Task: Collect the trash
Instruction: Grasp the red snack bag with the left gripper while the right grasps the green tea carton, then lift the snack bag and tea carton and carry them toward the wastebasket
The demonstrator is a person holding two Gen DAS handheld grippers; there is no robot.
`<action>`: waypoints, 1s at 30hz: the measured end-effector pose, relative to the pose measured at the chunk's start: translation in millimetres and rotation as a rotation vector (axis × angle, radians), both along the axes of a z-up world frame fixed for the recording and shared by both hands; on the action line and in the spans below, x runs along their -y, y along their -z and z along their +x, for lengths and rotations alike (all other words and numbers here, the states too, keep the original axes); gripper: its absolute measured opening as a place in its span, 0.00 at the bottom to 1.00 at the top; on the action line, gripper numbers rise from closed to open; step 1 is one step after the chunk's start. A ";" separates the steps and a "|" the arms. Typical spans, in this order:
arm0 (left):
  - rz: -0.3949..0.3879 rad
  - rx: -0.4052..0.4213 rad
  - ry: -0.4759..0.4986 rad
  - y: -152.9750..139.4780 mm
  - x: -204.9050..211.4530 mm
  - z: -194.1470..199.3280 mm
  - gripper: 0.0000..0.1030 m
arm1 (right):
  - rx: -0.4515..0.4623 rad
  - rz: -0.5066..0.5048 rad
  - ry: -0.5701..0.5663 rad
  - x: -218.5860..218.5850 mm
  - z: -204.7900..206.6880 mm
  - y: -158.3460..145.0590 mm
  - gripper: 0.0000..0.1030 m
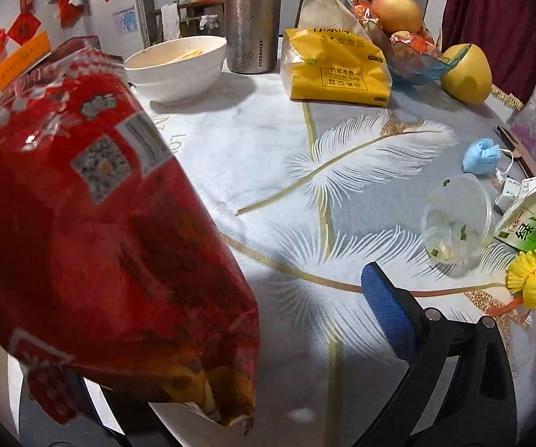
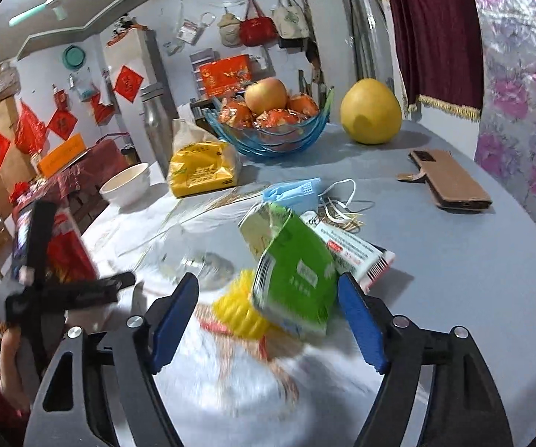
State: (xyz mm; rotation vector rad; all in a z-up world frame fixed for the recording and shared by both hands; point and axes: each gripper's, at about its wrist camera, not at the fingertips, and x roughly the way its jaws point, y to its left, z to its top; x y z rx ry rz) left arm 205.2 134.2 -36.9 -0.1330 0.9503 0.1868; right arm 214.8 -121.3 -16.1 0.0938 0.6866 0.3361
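Note:
A crushed green tea carton (image 2: pixel 294 287) lies on the feather-print tablecloth between the fingers of my right gripper (image 2: pixel 268 279), which stands open. The right pad (image 2: pixel 361 327) is close beside the carton; the left pad (image 2: pixel 175 316) is well apart from it. A yellow ruffled wrapper (image 2: pixel 242 313) lies against the carton. My left gripper (image 1: pixel 264 279) is open. A big red snack bag (image 1: pixel 100 223) hangs over and hides its left finger, while the right pad (image 1: pixel 387 309) stands clear of the bag. A clear plastic cup (image 1: pixel 454 223) lies tipped beside the carton (image 1: pixel 532 223).
A blue face mask (image 2: pixel 290 190) and a white printed box (image 2: pixel 353 249) lie behind the carton. Farther back are a phone in a brown case (image 2: pixel 450 182), a pomelo (image 2: pixel 370 111), a blue fruit bowl (image 2: pixel 268 145), a yellow tissue pack (image 2: pixel 201 167), a white bowl (image 2: pixel 124 182) and a steel bottle (image 1: pixel 253 18).

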 end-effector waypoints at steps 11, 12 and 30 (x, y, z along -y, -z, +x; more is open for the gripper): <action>0.016 -0.009 0.002 0.5 0.8 2.0 0.93 | -0.020 0.184 0.177 78.8 24.0 16.7 0.25; 0.018 -0.011 0.002 0.5 1.2 1.9 0.93 | -0.047 0.239 0.165 87.0 26.8 21.5 0.25; -0.002 -0.002 0.008 -0.9 -2.5 0.4 0.93 | -0.048 0.247 0.054 74.3 24.7 20.9 0.22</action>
